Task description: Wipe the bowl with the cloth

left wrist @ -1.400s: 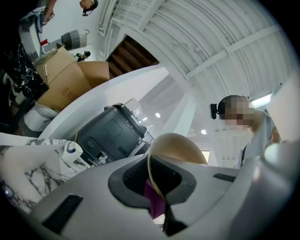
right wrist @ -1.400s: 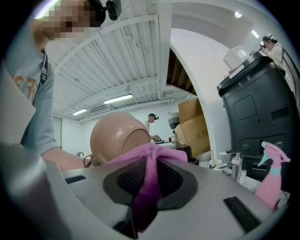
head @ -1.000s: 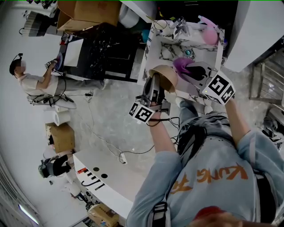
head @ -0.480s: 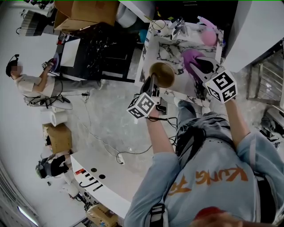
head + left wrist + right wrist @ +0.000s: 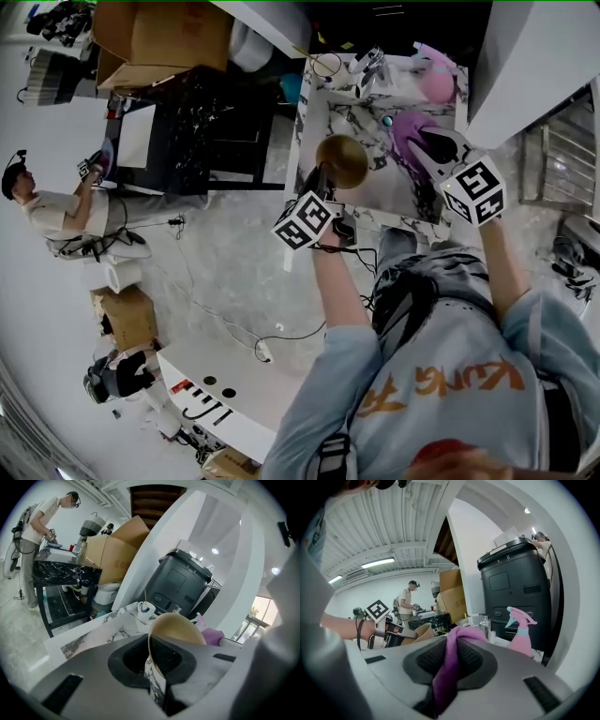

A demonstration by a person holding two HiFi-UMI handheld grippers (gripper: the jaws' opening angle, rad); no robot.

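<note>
My left gripper [image 5: 323, 178] is shut on the rim of a tan bowl [image 5: 343, 160], which it holds tilted over the left side of the marble table [image 5: 375, 192]. In the left gripper view the bowl [image 5: 178, 627] stands edge-on with its rim pinched between the jaws of the left gripper [image 5: 157, 667]. My right gripper [image 5: 427, 145] is shut on a purple cloth [image 5: 406, 131], over the right side of the table, apart from the bowl. The cloth [image 5: 449, 667] runs up between the jaws of the right gripper [image 5: 447, 667] in the right gripper view.
A pink spray bottle [image 5: 433, 75] and a small cup [image 5: 327, 62] stand at the table's far end, and a black bin [image 5: 520, 588] is behind it. A dark marble counter [image 5: 211, 112] with cardboard boxes [image 5: 164, 33] lies left. Two other people [image 5: 52, 211] work further off.
The left gripper has sunk with the bowl and tipped it away from the cloth. The right gripper has drawn the cloth out of the bowl to the right; the two are now apart.
</note>
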